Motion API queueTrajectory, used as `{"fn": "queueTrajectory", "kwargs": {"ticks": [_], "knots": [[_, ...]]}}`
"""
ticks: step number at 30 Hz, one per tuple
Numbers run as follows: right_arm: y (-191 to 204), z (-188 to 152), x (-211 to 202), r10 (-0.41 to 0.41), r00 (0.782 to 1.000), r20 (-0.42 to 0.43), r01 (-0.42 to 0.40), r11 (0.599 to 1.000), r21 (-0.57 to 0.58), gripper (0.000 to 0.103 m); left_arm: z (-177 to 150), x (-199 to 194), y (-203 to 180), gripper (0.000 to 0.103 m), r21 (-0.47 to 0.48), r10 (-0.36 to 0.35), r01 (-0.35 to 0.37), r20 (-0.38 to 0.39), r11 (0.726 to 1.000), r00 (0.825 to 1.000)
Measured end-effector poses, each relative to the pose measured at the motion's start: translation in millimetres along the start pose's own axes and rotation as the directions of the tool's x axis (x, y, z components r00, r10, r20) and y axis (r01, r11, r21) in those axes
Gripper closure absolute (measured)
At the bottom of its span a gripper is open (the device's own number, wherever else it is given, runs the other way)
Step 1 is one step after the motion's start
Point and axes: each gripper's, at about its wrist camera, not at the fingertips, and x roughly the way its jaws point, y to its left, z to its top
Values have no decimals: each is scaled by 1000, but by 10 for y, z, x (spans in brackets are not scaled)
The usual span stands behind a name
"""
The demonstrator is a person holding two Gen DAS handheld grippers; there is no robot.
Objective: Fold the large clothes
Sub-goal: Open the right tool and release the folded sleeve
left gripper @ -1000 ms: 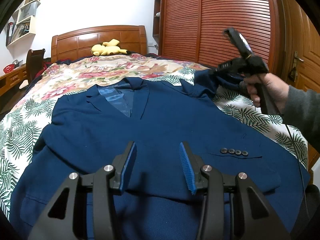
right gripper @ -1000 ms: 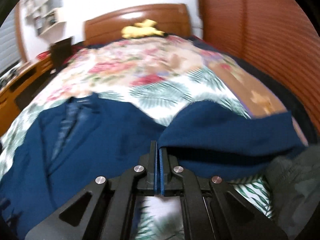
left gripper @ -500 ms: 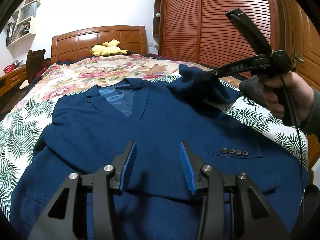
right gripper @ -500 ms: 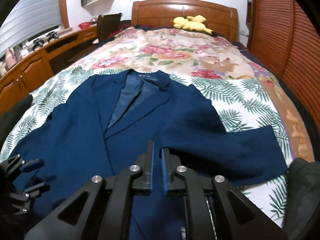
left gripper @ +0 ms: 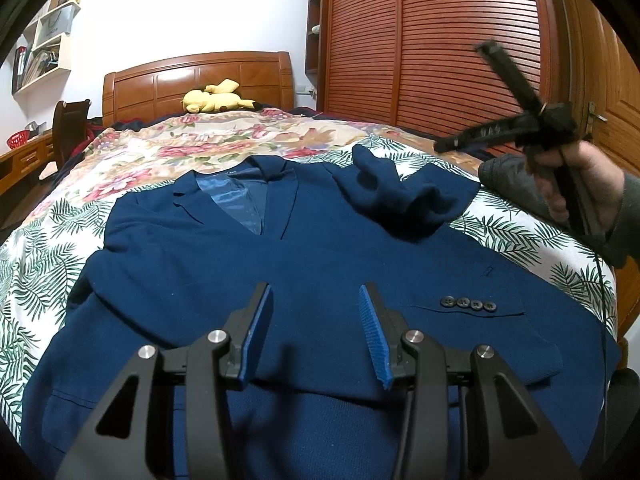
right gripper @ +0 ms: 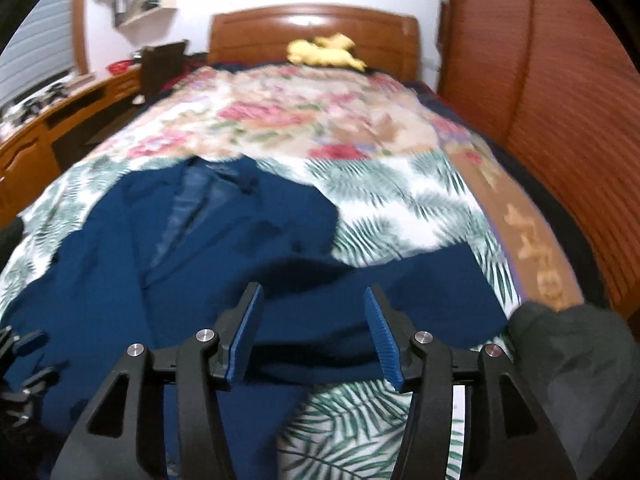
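Now jacket (right gripper: 192, 280) lies beneath tongs (right gripper: 312, 332).

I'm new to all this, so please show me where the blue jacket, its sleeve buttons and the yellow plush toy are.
blue jacket (left gripper: 280, 264): left wrist view, on its chest panel.
sleeve buttons (left gripper: 468, 303): left wrist view, middle of the row of four on the cuff.
yellow plush toy (left gripper: 216, 98): left wrist view, on its body by the headboard.

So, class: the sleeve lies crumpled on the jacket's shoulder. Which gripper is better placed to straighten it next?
Right. The right gripper, jaws just opened and empty, hangs beside the sleeve; the left gripper hovers open over the jacket hem.
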Motion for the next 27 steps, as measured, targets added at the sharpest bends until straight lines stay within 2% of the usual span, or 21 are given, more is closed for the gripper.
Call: {"fn": "queueTrajectory", "kwargs": {"ticks": [4,11,16,27], "knots": [[-249,-170,237,-43,997,-60,46,998,46,50,10,-17,-1,60,3,0,0,1,1000,1000],[-697,-527,499,-43,989,-141,73,974,213,50,11,-9,-4,60,4,-1,1,-2,1000,1000],[-897,-632,625,-45,982,-185,96,956,276,50,7,-11,-4,60,2,-3,3,-4,1000,1000],[-1128,-589,779,2,989,-146,57,914,401,49,4,-1,-1,60,0,-3,3,-10,1000,1000]]}}
